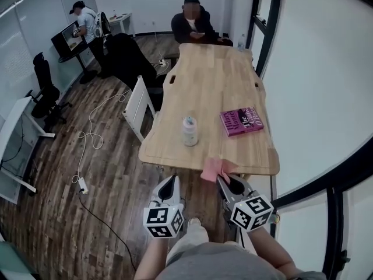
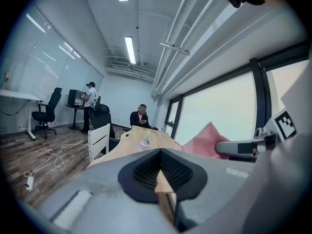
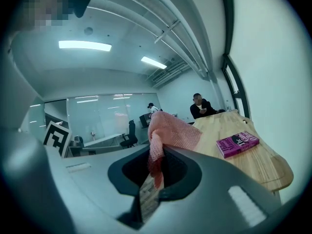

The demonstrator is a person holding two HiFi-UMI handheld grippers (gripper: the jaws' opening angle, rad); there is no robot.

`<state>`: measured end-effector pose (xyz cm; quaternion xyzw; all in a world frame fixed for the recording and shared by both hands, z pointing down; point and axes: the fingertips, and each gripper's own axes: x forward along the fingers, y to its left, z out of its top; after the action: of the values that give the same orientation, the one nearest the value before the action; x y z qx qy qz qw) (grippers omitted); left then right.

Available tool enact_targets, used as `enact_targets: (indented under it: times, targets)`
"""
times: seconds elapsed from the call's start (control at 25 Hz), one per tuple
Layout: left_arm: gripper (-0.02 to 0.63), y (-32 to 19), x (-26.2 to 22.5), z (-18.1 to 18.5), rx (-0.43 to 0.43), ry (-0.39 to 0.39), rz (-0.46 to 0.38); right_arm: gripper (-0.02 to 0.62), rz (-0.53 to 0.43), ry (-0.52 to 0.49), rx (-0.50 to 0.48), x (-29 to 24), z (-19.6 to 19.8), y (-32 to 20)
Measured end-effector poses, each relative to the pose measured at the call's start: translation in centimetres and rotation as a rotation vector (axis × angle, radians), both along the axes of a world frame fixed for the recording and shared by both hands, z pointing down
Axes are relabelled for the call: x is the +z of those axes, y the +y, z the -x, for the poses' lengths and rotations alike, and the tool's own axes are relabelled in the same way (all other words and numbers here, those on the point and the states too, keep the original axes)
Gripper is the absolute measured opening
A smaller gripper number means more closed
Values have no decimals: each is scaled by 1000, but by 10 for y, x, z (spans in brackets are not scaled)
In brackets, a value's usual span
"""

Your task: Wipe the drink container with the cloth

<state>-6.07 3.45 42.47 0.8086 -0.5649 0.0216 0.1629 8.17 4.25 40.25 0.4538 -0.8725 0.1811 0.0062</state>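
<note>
Head view: the container (image 1: 189,131) stands upright on the wooden tabletop (image 1: 204,92), near its front edge, with a pink book (image 1: 241,121) lying flat to its right, apart from it. Both grippers hover in front of the tabletop's near edge. The right gripper (image 1: 230,185) pinches a pink cloth (image 1: 214,169), which sticks up over the edge, short of the container and not touching it. The left gripper (image 1: 168,190) is level with it, off the tabletop. A person (image 1: 192,25) sits at the far end; a white chair (image 1: 140,105) stands at the left side.

Left gripper view: the jaws are pressed together with nothing between them (image 2: 160,167). Beyond them the container (image 2: 145,143) shows small on the tabletop. The cloth (image 2: 207,139) appears to the right, above the right gripper's jaw.

Right gripper view: the jaws are clamped on the cloth (image 3: 168,133), which hangs down between them and bunches above them (image 3: 156,172). The book (image 3: 237,143) lies on the tabletop (image 3: 253,162) to the right. The container is not seen here.
</note>
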Motion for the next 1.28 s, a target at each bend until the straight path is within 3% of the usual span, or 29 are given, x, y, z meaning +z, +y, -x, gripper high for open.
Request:
enact_targets:
  times: [0.56, 0.84, 1.28]
  targets:
    - [2, -109, 9, 31, 17, 15, 20, 29, -6, 30, 13, 1, 34, -115]
    - [2, -137, 13, 35, 29, 31, 25, 29, -15, 41, 24, -5, 35, -161]
    - [2, -173, 28, 37, -27, 43, 46, 30, -2, 61, -49, -3, 38, -237]
